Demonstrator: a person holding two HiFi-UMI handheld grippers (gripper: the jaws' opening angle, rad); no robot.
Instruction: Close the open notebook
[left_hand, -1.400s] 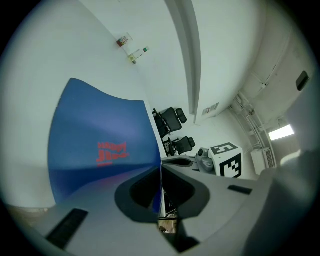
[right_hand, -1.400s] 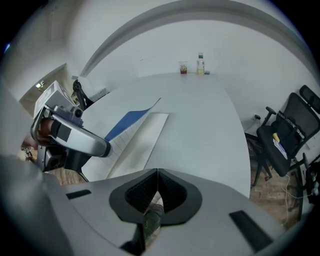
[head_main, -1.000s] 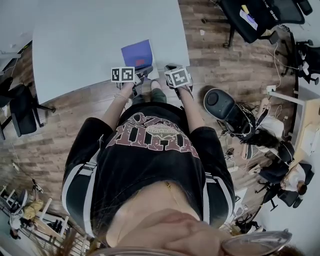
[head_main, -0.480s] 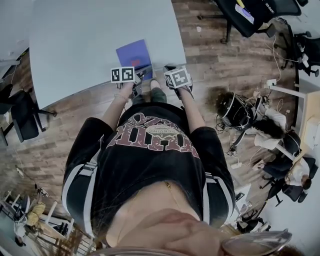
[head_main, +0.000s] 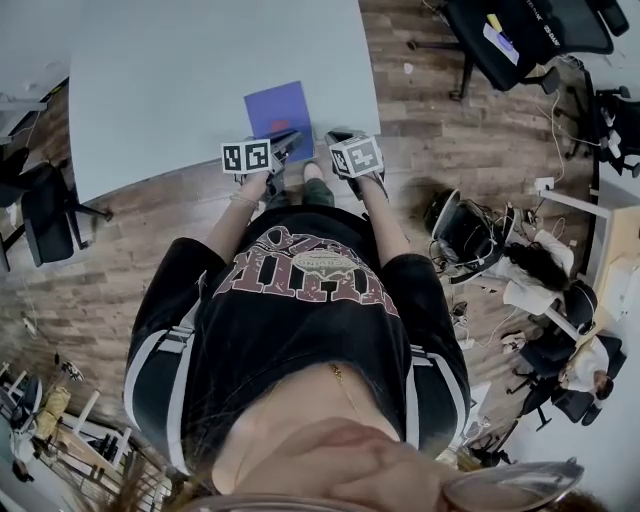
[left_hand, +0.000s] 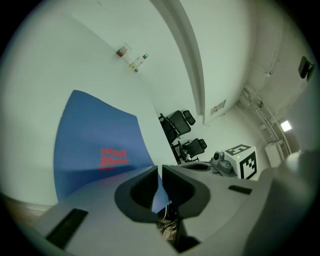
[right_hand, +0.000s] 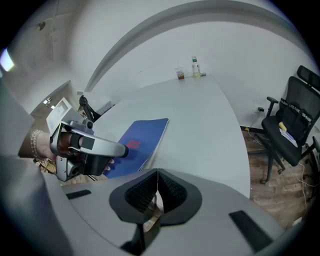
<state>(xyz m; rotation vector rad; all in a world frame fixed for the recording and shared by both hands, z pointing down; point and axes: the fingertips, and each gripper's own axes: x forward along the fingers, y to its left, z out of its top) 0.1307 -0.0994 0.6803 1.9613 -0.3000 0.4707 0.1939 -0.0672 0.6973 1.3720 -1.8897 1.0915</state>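
Observation:
A blue notebook (head_main: 279, 108) with red print on its cover (left_hand: 100, 145) lies on the grey table (head_main: 180, 80), close to the near edge. My left gripper (head_main: 285, 141) is at the notebook's near corner. Its jaws are closing, and the corner of the blue cover (left_hand: 161, 196) sits pinched in the narrow gap of the left gripper (left_hand: 160, 172). In the right gripper view the left gripper (right_hand: 119, 150) rests on the notebook's (right_hand: 142, 140) near end. My right gripper (head_main: 336, 138) hangs just right of the notebook, and this right gripper (right_hand: 157, 175) is shut on nothing.
Small bottles (right_hand: 195, 67) stand at the table's far edge. A black office chair (right_hand: 295, 125) is on the wooden floor to the right, and another dark chair (head_main: 45, 215) is to the left. The table's near edge runs under both grippers.
Both grippers stay by the notebook's near edge. The left gripper's tip has crept slightly onto the notebook's corner.

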